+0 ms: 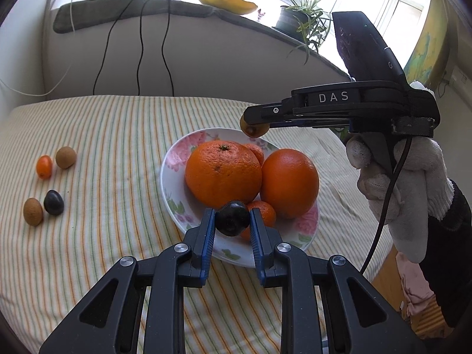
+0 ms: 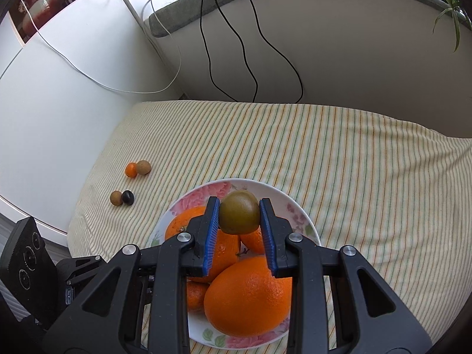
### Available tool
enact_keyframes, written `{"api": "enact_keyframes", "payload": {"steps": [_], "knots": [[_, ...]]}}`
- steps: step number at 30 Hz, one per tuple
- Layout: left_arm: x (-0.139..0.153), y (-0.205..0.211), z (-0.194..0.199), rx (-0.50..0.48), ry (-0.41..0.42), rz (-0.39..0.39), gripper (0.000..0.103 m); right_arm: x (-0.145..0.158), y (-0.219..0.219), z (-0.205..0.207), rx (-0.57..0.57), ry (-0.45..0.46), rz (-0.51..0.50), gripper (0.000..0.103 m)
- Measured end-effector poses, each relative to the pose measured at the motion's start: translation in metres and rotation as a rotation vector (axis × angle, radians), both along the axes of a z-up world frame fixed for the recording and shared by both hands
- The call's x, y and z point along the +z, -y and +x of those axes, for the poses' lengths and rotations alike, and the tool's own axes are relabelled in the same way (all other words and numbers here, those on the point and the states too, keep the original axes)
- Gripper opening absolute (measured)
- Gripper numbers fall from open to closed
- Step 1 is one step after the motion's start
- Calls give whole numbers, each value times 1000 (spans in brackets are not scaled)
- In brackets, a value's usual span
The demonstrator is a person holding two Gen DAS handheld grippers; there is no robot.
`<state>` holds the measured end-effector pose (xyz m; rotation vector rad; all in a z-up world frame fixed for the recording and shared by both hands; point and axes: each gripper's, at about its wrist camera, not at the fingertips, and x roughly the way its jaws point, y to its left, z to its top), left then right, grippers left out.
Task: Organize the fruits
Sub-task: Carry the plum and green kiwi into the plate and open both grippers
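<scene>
A floral plate point(image 1: 177, 159) point(image 2: 298, 206) on the striped cloth holds two big oranges point(image 1: 223, 174) point(image 1: 289, 183) point(image 2: 246, 295) and small tangerines point(image 1: 262, 211). My left gripper point(image 1: 231, 221) is shut on a dark plum point(image 1: 232, 217), just above the plate's near side. My right gripper point(image 2: 239, 216) is shut on a brownish-green round fruit point(image 2: 239, 216) point(image 1: 254, 129) and hangs over the plate's far side. In the left wrist view the right gripper point(image 1: 254, 128) reaches in from the right, in a white-gloved hand point(image 1: 407, 183).
Several small fruits lie on the cloth to the left: a kumquat point(image 1: 44, 166) point(image 2: 131, 169), two brown ones point(image 1: 65, 157) point(image 1: 33, 211) and a dark one point(image 1: 54, 202) point(image 2: 128, 197). Behind stand a wall with hanging cables point(image 1: 138, 44) and a sill with a plant point(image 1: 298, 20).
</scene>
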<state>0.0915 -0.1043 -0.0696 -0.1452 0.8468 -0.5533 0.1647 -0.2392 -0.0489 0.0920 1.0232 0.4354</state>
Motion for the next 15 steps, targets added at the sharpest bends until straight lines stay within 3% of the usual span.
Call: {"api": "enact_keyframes", "payload": {"steps": [11,14,15], "knots": [[1,1,-1,8,4,-1,23,-3,-1,2,-6,-1,0,30],[2,0,-2,13,9,0,36,-4,0,2,-9,-4,0,34],[2,0,-2,13,13,-1,42,-4,1,2,-9,-3,2,43]]}}
